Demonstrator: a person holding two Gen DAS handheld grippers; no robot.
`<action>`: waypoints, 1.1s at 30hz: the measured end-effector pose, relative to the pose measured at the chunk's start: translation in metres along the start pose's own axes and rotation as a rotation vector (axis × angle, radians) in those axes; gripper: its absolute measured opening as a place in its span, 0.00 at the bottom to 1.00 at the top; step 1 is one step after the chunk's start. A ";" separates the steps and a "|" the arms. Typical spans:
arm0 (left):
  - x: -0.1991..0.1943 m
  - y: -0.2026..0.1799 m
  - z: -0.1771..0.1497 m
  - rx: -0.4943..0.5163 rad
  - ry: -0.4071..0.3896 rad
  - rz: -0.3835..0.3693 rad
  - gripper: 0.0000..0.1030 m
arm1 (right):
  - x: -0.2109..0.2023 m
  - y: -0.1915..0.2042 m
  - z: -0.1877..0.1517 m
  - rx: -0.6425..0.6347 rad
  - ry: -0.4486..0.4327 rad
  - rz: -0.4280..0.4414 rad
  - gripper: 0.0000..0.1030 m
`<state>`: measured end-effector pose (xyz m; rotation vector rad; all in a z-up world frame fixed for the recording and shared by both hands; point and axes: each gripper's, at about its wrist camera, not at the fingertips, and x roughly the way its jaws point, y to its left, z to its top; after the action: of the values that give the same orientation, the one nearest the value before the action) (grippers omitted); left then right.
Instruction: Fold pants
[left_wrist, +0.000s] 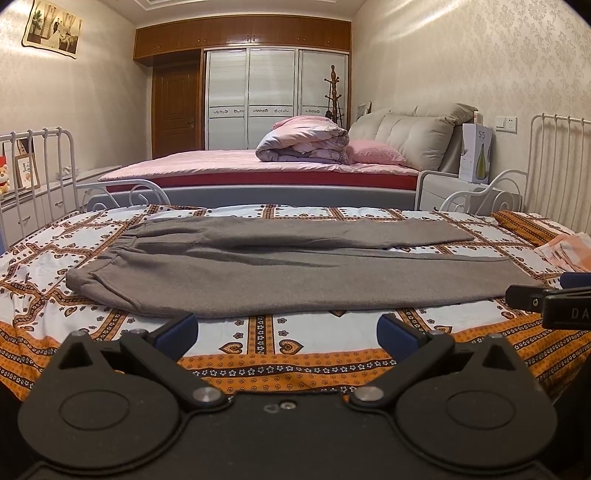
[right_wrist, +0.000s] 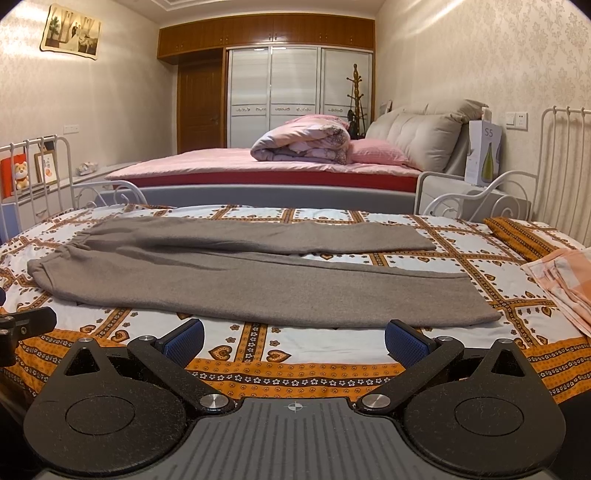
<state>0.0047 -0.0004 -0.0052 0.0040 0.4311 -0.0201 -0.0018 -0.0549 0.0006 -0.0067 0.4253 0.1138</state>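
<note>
I judge the fold not yet begun: the grey knit pants (left_wrist: 288, 273) lie flat across the orange-and-white patterned bedspread (left_wrist: 317, 332), waistband to the left, both legs spread apart, just ahead of my claws. My left claw (left_wrist: 287, 332) is spread and empty near the hip; my right claw (right_wrist: 294, 341) is spread and empty before the near leg. Next I must pinch the near edge and carry it over. A peach checked cloth (right_wrist: 565, 280) lies right of my right claw, clear of the fold.
</note>
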 end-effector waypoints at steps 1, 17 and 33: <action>0.000 0.000 0.000 0.000 0.001 -0.002 0.94 | 0.000 0.000 0.000 0.000 0.000 0.000 1.00; 0.003 0.005 0.001 -0.030 0.029 -0.004 0.94 | 0.002 0.003 0.001 -0.010 0.005 0.003 1.00; 0.084 0.087 0.073 -0.108 0.106 0.053 0.94 | 0.052 -0.004 0.067 -0.025 0.013 0.164 1.00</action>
<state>0.1130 0.0847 0.0259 -0.0904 0.5378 0.0564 0.0727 -0.0509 0.0401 0.0029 0.4373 0.2807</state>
